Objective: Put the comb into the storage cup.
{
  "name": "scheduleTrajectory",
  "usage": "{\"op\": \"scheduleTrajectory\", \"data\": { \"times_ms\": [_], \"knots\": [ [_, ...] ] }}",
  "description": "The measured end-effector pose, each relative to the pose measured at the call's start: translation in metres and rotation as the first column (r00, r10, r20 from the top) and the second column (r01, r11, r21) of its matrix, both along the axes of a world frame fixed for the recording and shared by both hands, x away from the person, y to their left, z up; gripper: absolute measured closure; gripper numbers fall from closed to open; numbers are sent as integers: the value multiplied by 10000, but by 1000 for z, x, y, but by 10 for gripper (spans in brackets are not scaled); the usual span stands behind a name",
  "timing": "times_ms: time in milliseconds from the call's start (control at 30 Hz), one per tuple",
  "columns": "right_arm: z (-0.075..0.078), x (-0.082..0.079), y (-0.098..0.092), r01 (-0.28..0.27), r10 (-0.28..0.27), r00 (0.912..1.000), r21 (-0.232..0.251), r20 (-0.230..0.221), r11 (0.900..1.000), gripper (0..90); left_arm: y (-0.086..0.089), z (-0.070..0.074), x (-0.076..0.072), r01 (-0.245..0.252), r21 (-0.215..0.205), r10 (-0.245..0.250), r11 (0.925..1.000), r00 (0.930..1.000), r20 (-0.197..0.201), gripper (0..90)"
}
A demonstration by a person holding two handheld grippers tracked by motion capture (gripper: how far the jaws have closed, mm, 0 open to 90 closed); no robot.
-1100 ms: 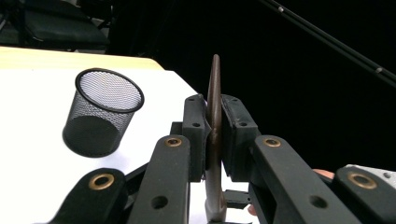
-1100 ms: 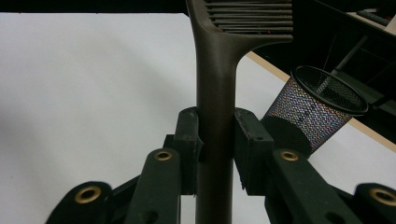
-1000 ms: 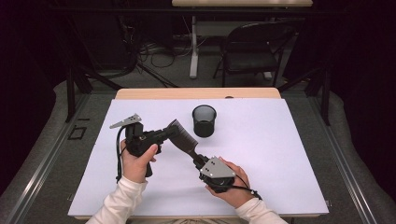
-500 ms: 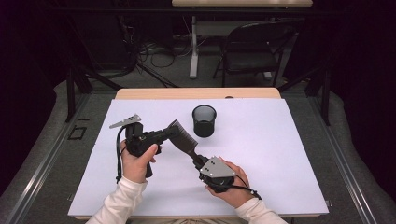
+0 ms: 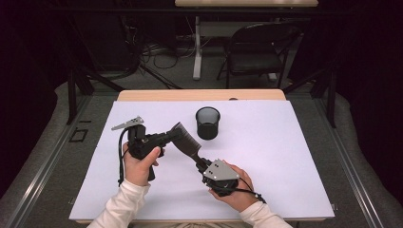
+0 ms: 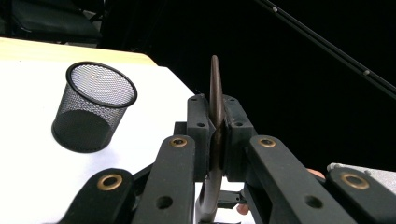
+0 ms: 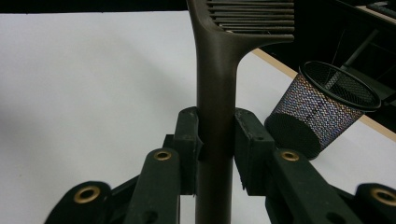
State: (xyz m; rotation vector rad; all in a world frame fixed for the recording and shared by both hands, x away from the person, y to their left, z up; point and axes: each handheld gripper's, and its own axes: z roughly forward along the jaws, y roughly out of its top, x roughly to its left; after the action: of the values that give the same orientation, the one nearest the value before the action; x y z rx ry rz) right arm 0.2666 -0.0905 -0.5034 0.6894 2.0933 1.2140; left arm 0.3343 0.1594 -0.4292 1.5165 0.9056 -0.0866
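The dark brown comb (image 5: pixel 186 141) was held above the white table cover (image 5: pixel 294 156), between the two hands and a little near and left of the black mesh cup (image 5: pixel 207 122), which stood upright toward the far side of the table. The left gripper (image 5: pixel 167 137) pinched the toothed end: in the left gripper view its pads were pressed together on the thin edge of the comb (image 6: pixel 215 100), with no gap to see. The right gripper (image 5: pixel 202 164) clamped the handle; in the right gripper view the handle (image 7: pixel 215 93) rose straight up between the two pads, which touched it on both sides.

The step in hand looked like a handover, or a turning of the comb so that it could go into the cup. To do it well, I think only one gripper should let go, and only when the other grip was sure. The right grip on the thick handle seemed the stronger one, so the left could open. The left pads sat on a narrow edge, which could slip or twist. After that the comb should be brought over the rim of the cup, with the handle or the teeth pointing down, and lowered slowly so that the light cup was not pushed over.
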Motion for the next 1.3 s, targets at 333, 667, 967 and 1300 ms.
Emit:
{"op": "scheduleTrajectory", "data": {
  "times_ms": [333,667,967,1300],
  "knots": [
    [-1,1,0,39,-40,9999,-28,-94,10000,715,0,-2,1,16,-13,-16,10000,10000,-94,844],
    [-2,2,0,71,-70,9998,17,-172,10000,673,1,-4,3,-62,-28,61,10000,9999,-152,844],
    [-2,4,0,102,-103,9996,-28,-263,9999,625,3,-7,5,-167,21,167,9999,9996,-211,844],
    [-2,4,0,53,-51,9994,46,-334,10000,576,7,-10,8,-387,-76,384,9992,9987,-345,844]
  ]
}}
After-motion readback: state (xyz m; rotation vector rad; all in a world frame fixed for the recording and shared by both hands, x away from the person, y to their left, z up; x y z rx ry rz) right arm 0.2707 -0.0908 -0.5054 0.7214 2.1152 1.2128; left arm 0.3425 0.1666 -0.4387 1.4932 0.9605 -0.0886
